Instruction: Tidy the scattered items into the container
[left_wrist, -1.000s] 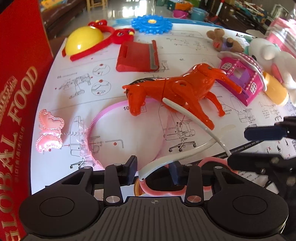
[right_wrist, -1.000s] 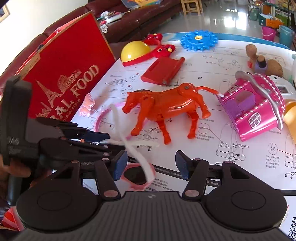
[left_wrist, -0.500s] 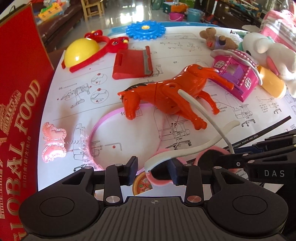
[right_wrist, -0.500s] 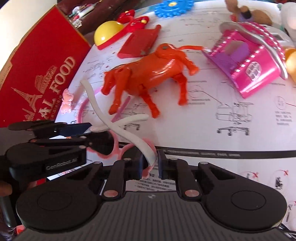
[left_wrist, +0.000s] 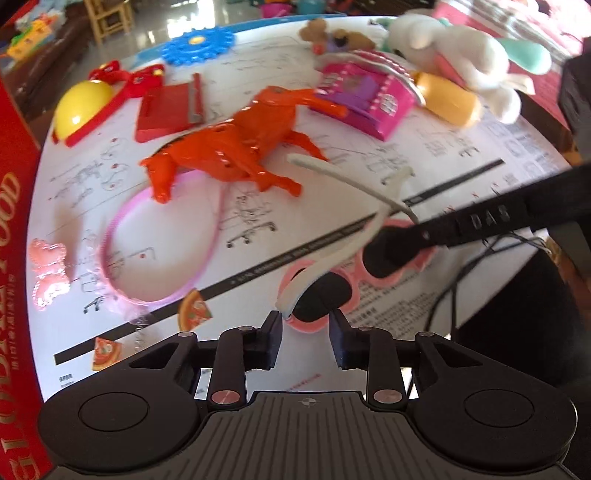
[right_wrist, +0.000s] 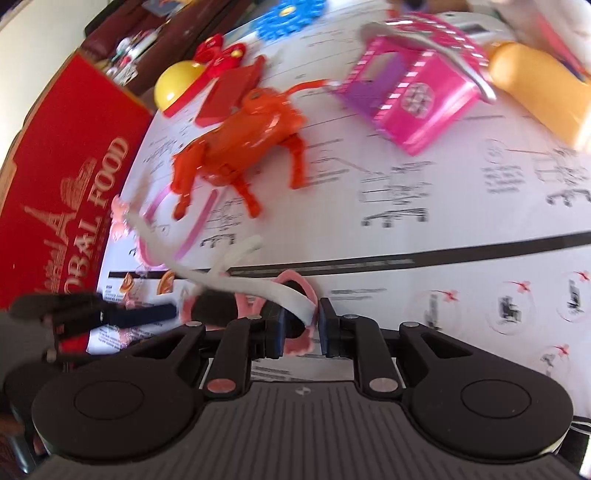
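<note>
Sunglasses (right_wrist: 295, 325) in right tool (right_wrist: 300, 328)

Glossy plastic horse (left_wrist: 236, 147) (paper beneath)

A white instruction sheet (left_wrist: 369, 177) printed with chair diagrams is spread under everything; a wooden chair (left_wrist: 107, 14) is seen far left

Bright daylight from the far side; glare on the floor; strong fisheye bending; right view motion-blurred.
</note>
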